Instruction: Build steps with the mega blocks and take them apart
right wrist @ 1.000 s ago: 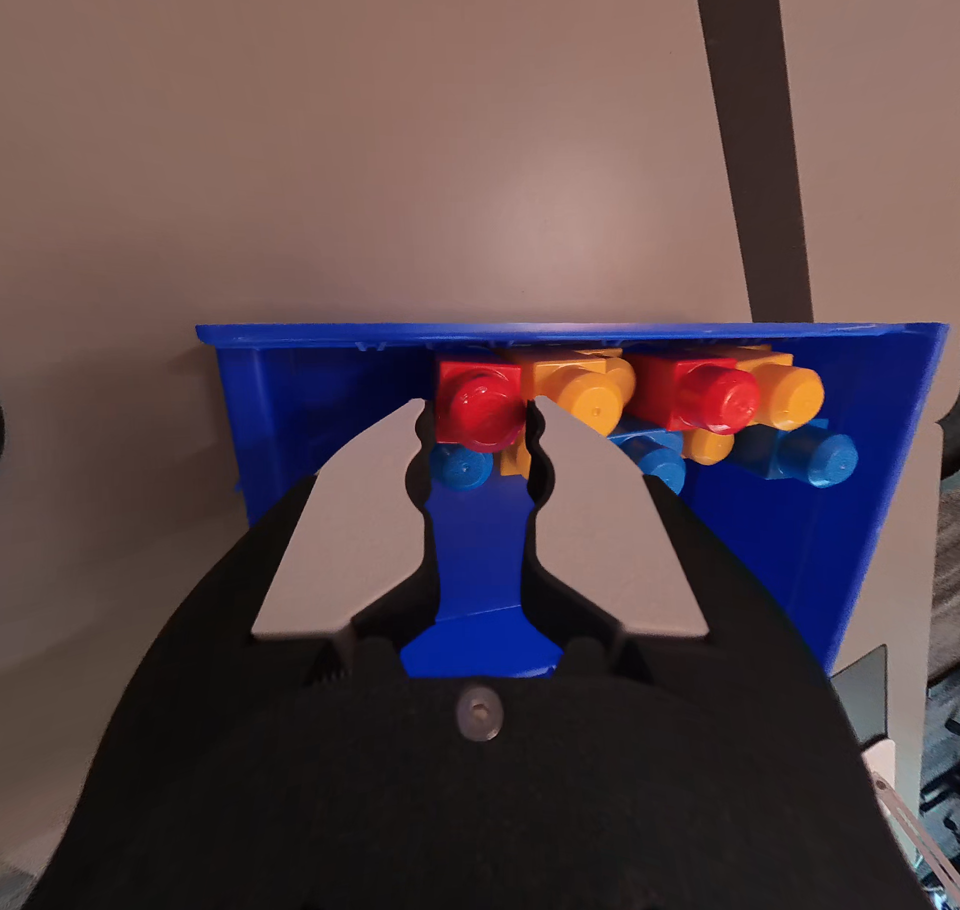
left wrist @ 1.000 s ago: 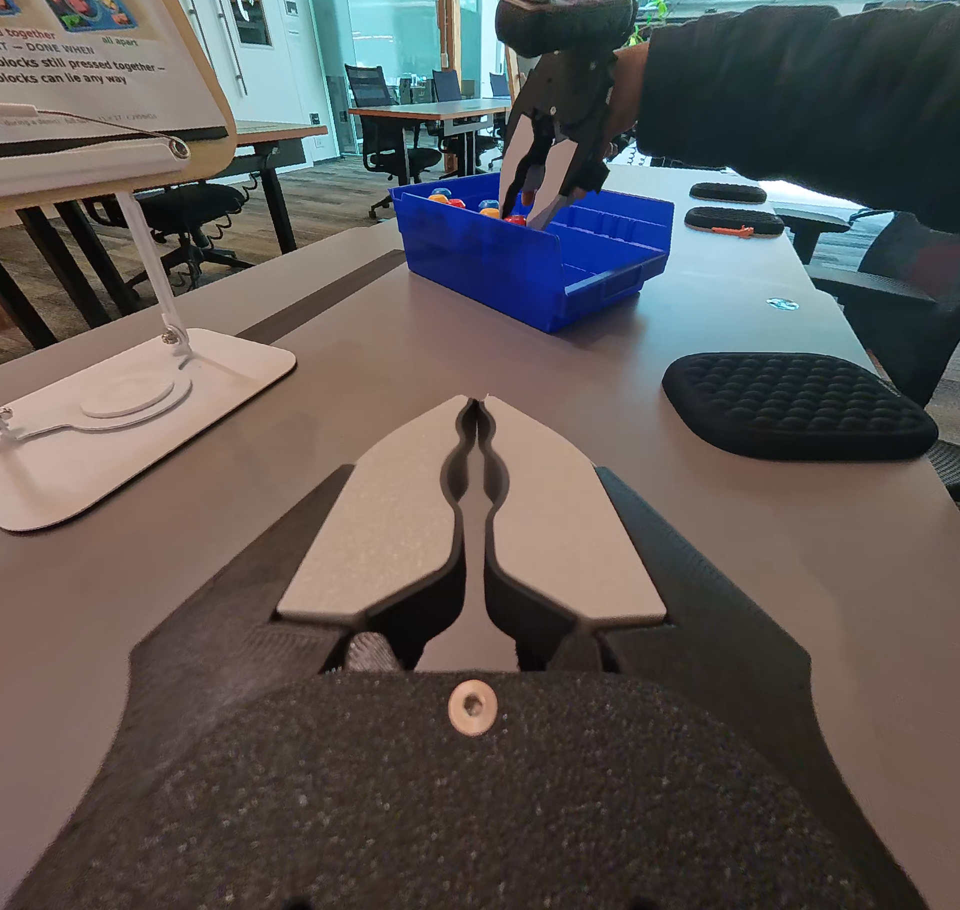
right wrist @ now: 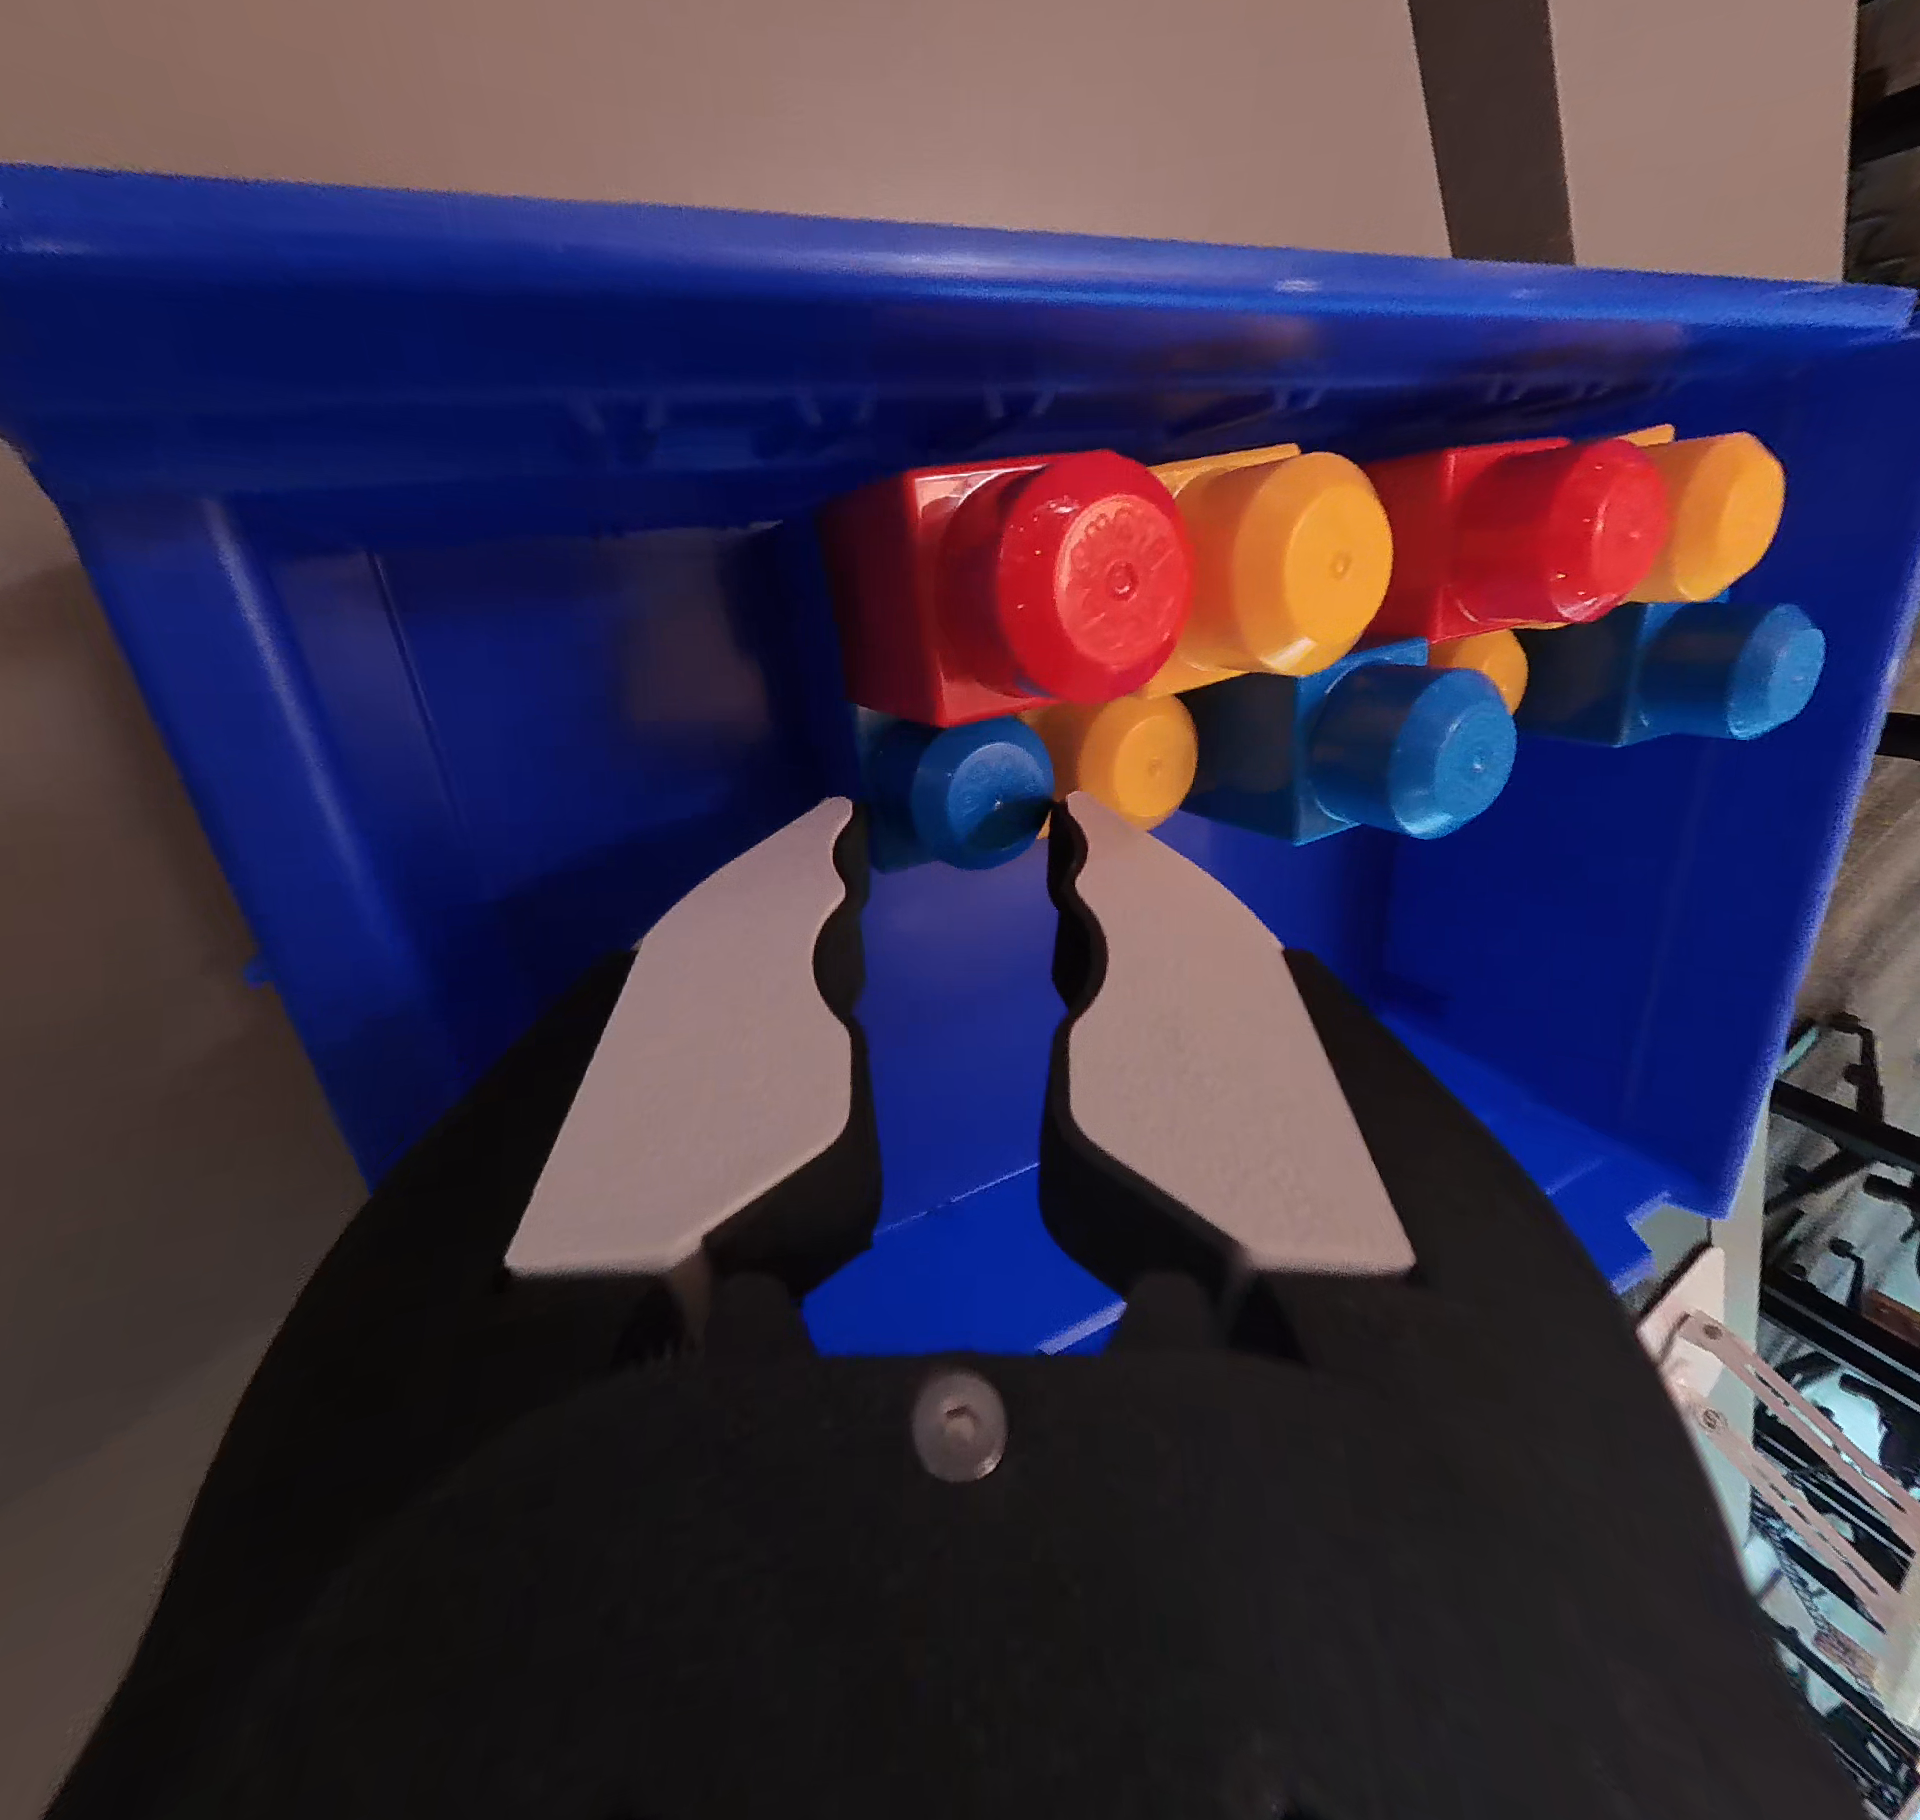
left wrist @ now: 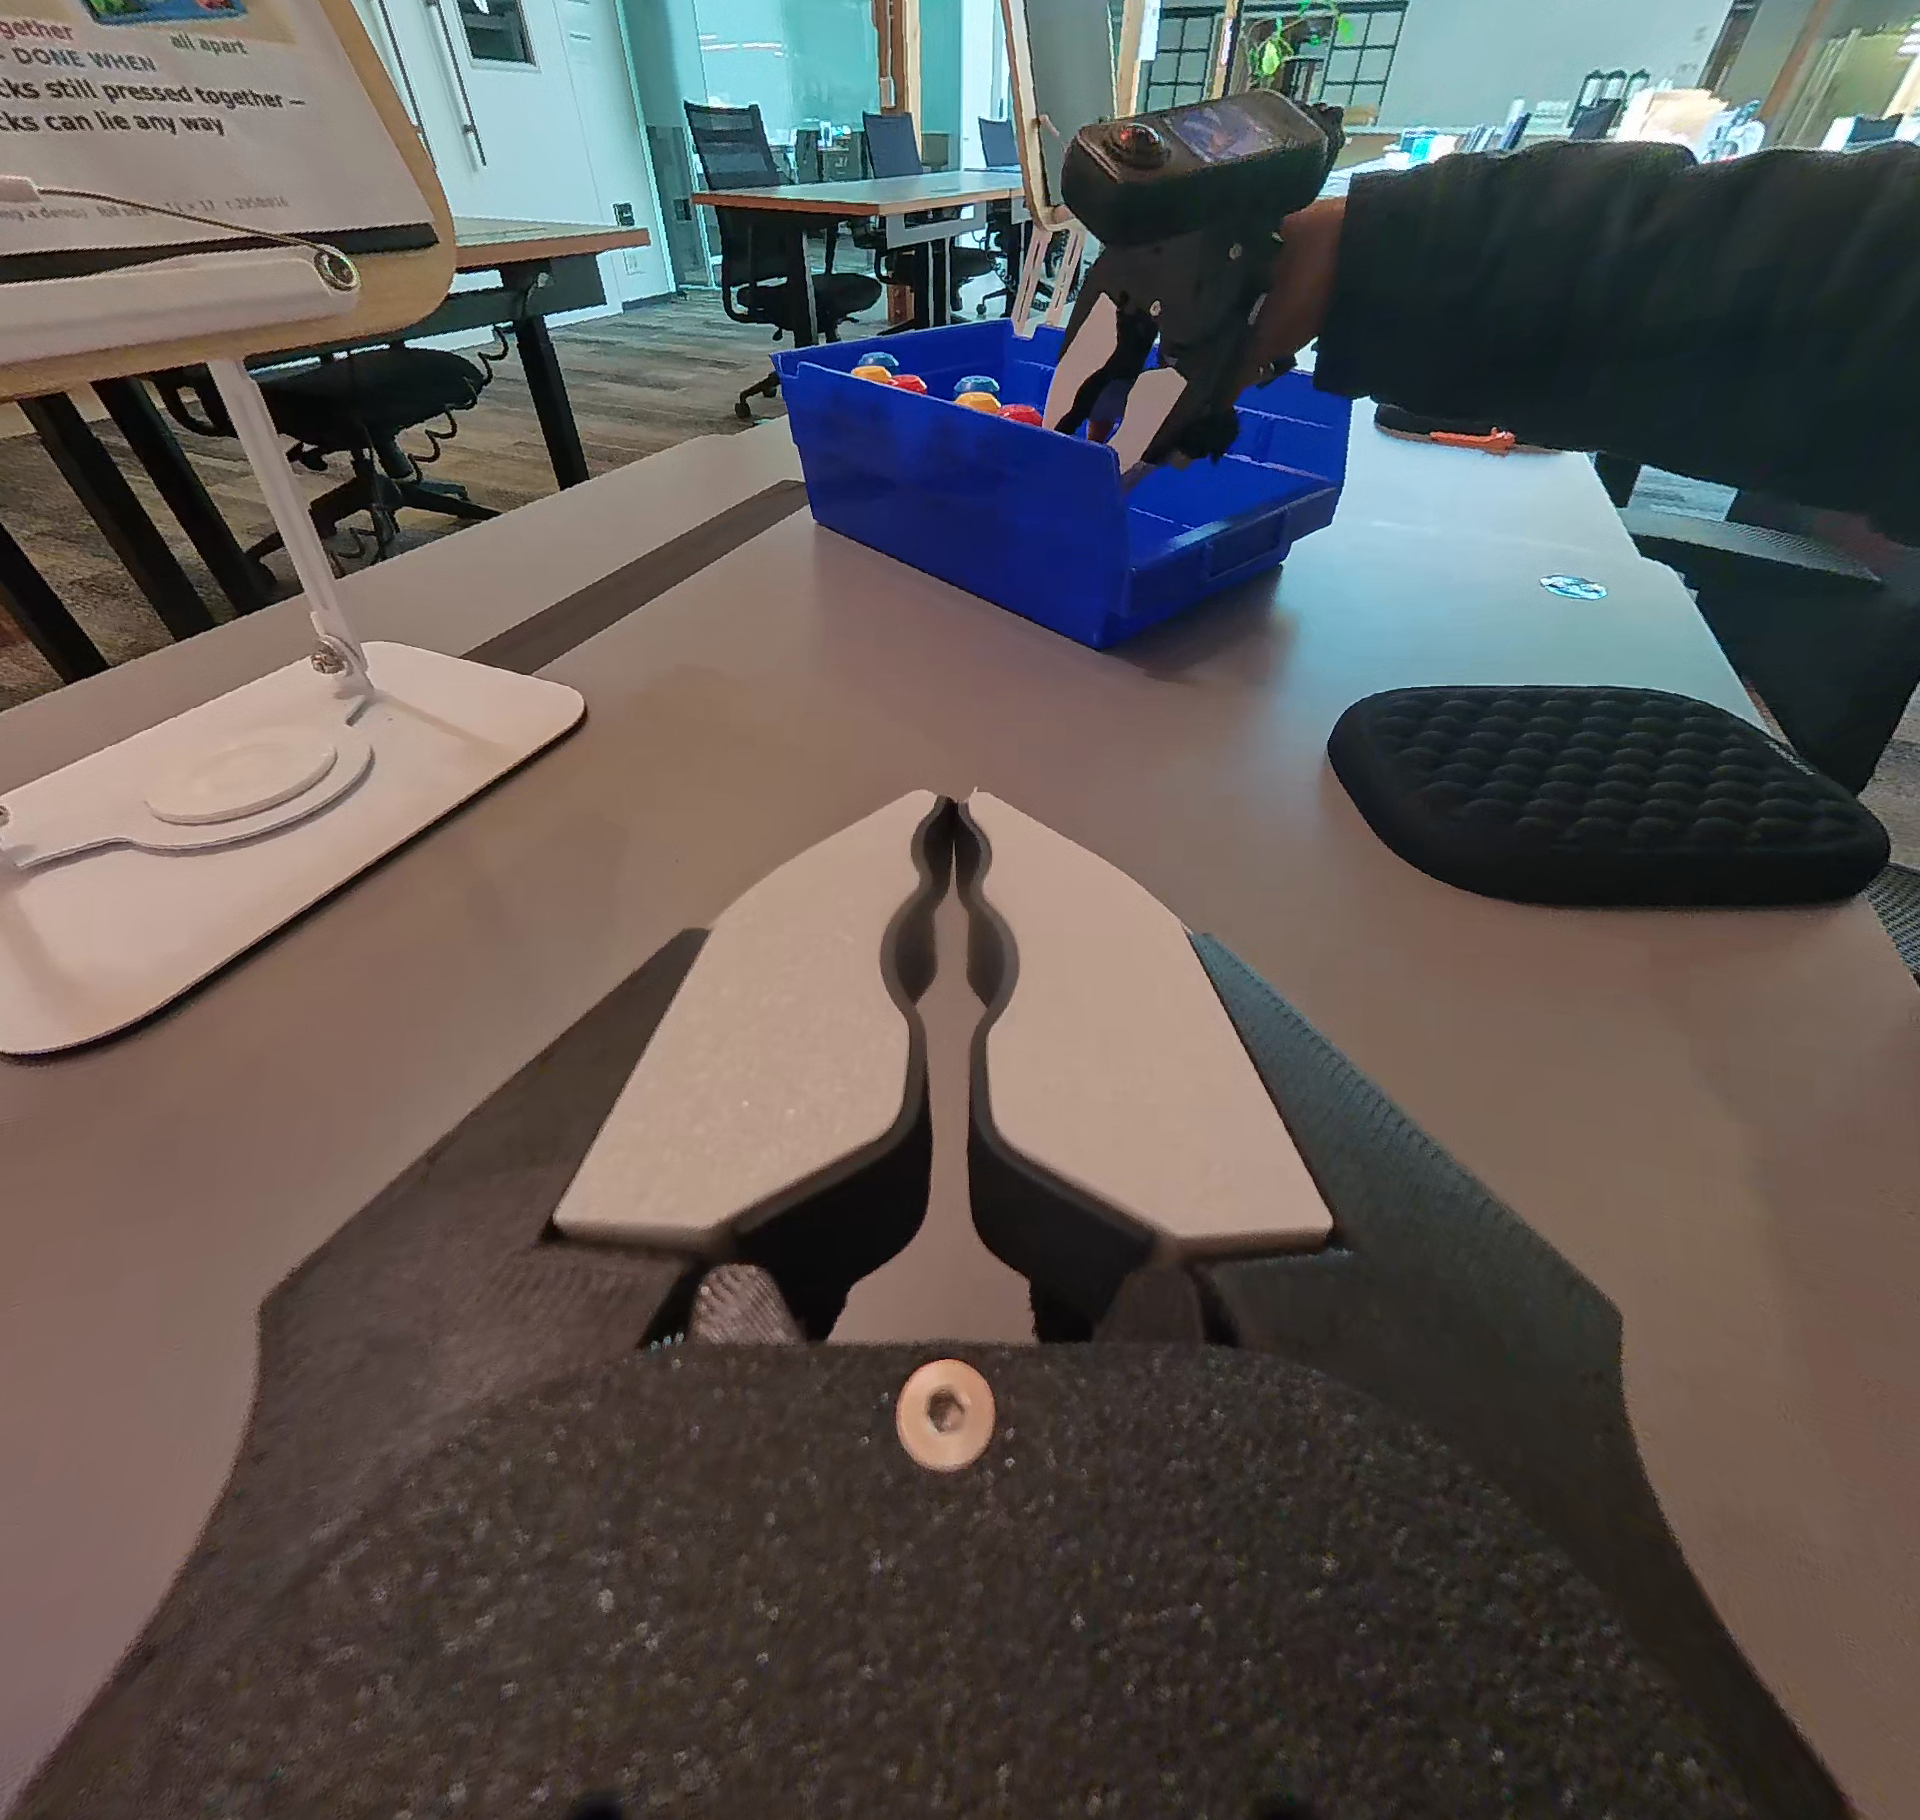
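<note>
Spanning both views, the grey surface (left wrist: pixel 852 690) carries one blue bin (left wrist: pixel 997 513), one white stand base (left wrist: pixel 270 794) at the left and one black dimpled pad (left wrist: pixel 1600 794) at the right, with a second dark pad farther off.

All the mega blocks (right wrist: pixel 1299 627) lie inside the bin, packed against its far wall at the right-hand side in the right wrist view. They are chunky plastic pieces with round studs pointing toward the camera. Eight studs show: two red, three blue, and three orange for certain, with a fourth orange one partly hidden behind a blue block. The red and orange pieces sit above the blue ones.

The bin's left half is bare blue floor, giving room beside the cluster, while its tall rim closes off the far side and its low front lip faces the pad.

Held by a dark-sleeved arm, the right tool (right wrist: pixel 951 820) reaches down into the bin. Its jaws are parted about one stud wide, gripping nothing, with the tips just at the lowest left blue stud (right wrist: pixel 961 788).

The left tool (left wrist: pixel 954 814) rests low over the open surface, well apart from the bin, its jaws nearly together and empty.
</note>
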Demonstrator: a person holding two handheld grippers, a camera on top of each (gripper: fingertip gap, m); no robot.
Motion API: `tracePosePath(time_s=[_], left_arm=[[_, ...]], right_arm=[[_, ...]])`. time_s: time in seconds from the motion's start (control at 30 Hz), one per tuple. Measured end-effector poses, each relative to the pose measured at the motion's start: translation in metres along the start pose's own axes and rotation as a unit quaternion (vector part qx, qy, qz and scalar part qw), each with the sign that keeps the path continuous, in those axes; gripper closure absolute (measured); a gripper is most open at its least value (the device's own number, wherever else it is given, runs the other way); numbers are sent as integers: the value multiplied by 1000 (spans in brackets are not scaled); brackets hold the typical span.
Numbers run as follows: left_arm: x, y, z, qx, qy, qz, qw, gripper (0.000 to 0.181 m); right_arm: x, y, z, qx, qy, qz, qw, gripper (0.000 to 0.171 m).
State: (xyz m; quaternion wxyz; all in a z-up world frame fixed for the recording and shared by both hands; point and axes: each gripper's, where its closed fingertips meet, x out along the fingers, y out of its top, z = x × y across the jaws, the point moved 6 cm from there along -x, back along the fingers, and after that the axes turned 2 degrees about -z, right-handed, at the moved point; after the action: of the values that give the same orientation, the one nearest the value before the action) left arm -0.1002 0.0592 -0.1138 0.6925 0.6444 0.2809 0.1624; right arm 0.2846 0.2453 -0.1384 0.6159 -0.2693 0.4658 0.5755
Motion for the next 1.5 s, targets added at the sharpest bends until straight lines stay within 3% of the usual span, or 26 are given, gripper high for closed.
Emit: tracePosePath(time_s=[0.17, 0.27, 0.37, 0.47, 0.6, 0.73, 0.83, 0.93, 1.03, 1.17, 1.37, 1.5], left_arm=[[-1, 1, 0, 1, 1, 1, 1000, 181], [-1, 1, -1, 0, 3, 2, 1000, 181], [-2, 2, -2, 1, 6, 3, 1000, 181], [-2, 3, -2, 2, 7, 4, 1000, 181], [-5, 5, -3, 9, 15, 8, 1000, 181], [-7, 6, -6, 7, 20, 12, 1000, 181], [-9, 7, -8, 8, 26, 15, 1000, 181], [-13, 9, -12, 7, 36, 20, 999, 181], [-19, 13, -18, 2, 48, 27, 998, 181], [-40, 27, -37, 6, 97, 37, 995, 181], [-117, 72, -94, 16, 226, 50, 973, 181], [-166, 84, -145, 28, 295, -11, 955, 181]], right_arm=[[-14, 5, -2, 19, 4, 20, 1000, 133], [-48, 24, -2, 45, 2, 84, 995, 132], [-94, 51, -1, 66, -54, 164, 983, 134], [-137, 85, -2, 135, -89, 298, 941, 141], [-167, 123, -9, 236, -110, 464, 847, 157], [-155, 150, -24, 321, -94, 542, 771, 171], [-126, 166, -43, 357, -72, 558, 745, 171], [-90, 176, -64, 337, -73, 572, 744, 171], [-61, 180, -80, 287, -42, 565, 772, 171], [-57, 177, -80, 263, -24, 565, 782, 171], [-59, 179, -83, 237, -18, 566, 789, 171], [-61, 181, -87, 217, -14, 568, 794, 171]])
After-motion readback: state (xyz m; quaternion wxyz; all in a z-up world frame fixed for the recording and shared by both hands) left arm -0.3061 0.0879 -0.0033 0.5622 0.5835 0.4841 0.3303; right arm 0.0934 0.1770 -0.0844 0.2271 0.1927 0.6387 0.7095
